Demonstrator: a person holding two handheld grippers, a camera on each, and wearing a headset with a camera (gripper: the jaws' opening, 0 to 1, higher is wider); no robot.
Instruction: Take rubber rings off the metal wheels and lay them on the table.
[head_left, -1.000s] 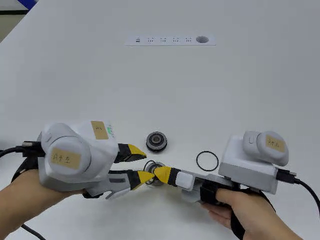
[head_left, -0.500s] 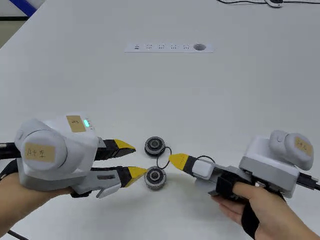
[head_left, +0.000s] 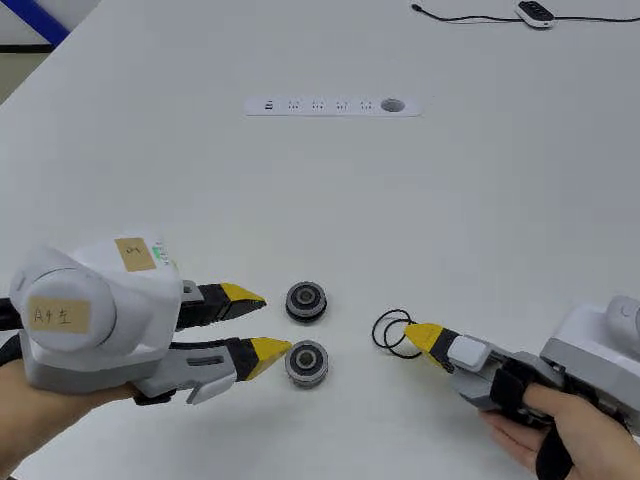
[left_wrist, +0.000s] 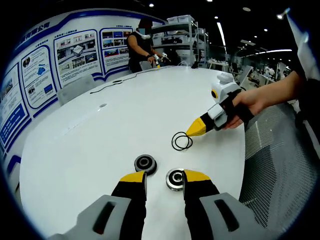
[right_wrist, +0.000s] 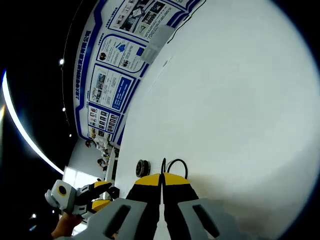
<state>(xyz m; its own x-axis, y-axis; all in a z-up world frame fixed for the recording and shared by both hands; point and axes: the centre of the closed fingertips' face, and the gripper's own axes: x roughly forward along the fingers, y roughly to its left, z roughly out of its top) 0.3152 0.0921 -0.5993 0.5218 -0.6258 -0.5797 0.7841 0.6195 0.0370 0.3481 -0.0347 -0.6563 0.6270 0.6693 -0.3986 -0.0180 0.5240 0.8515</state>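
Rubber rings (head_left: 392, 332), two thin black loops, are overlapping each other on the white table (head_left: 480, 200), at 3 o'clock from the pair of metal wheels (head_left: 306, 301). One wheel is sitting at 12 o'clock of the other. The right gripper (head_left: 420, 335) is coming in from 4 o'clock, its yellow-tipped jaws clenched on one ring's edge. The left gripper (head_left: 255, 322) is pointing in from 9 o'clock, jaws spread and grasping nothing, the nearer wheel lying just off its lower tip. Tan stickers (head_left: 61, 315) on its housing are carrying handwriting that seems to start "A4"; the rest is illegible. A white power strip (head_left: 330, 106) is lying at 12 o'clock. Blue-framed wall posters (left_wrist: 75, 47) are showing print too small to read.
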